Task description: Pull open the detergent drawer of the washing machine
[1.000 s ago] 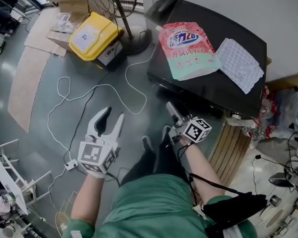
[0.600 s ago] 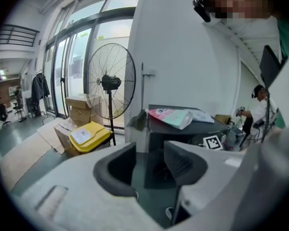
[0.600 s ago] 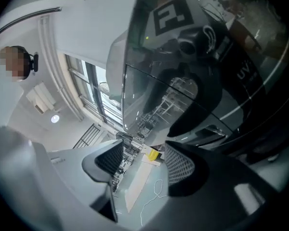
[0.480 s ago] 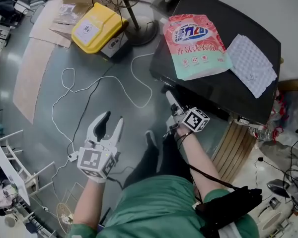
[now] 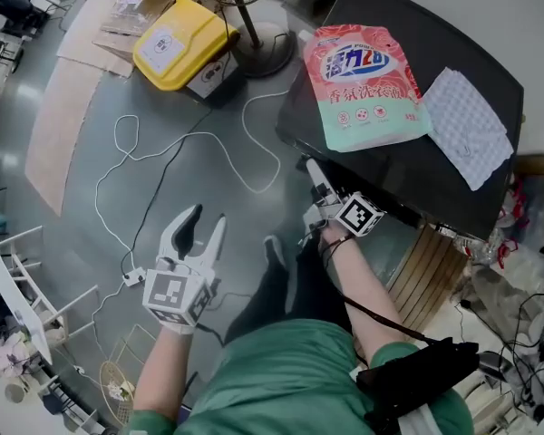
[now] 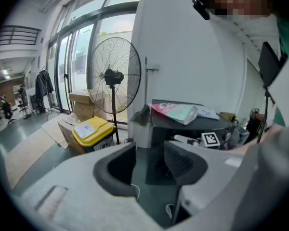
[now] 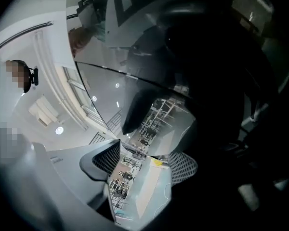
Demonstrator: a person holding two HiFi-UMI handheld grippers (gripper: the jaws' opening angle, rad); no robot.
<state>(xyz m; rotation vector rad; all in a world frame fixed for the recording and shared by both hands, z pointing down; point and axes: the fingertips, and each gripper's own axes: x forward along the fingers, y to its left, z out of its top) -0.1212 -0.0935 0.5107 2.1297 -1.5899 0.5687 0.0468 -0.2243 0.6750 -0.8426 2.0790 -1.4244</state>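
Note:
The black-topped washing machine (image 5: 390, 166) stands at the upper right of the head view, with its front face hidden under the top's edge. I cannot make out the detergent drawer. My right gripper (image 5: 314, 170) points level at the upper left of the machine's front, close below the top's corner. In the right gripper view its jaws (image 7: 144, 160) are opening against the glossy dark front panel (image 7: 135, 95), with nothing between the pads. My left gripper (image 5: 207, 217) hangs open and empty over the grey floor, well left of the machine (image 6: 183, 129).
A pink and green detergent bag (image 5: 367, 84) and a white cloth (image 5: 467, 125) lie on the machine's top. A standing fan (image 6: 113, 76) and a yellow-lidded box (image 5: 177, 43) stand beyond it. A white cable (image 5: 163, 157) snakes over the floor. The person's legs are between the grippers.
The right gripper has moved in toward the machine's front and rolled a little. The left gripper has sunk slightly and stays open.

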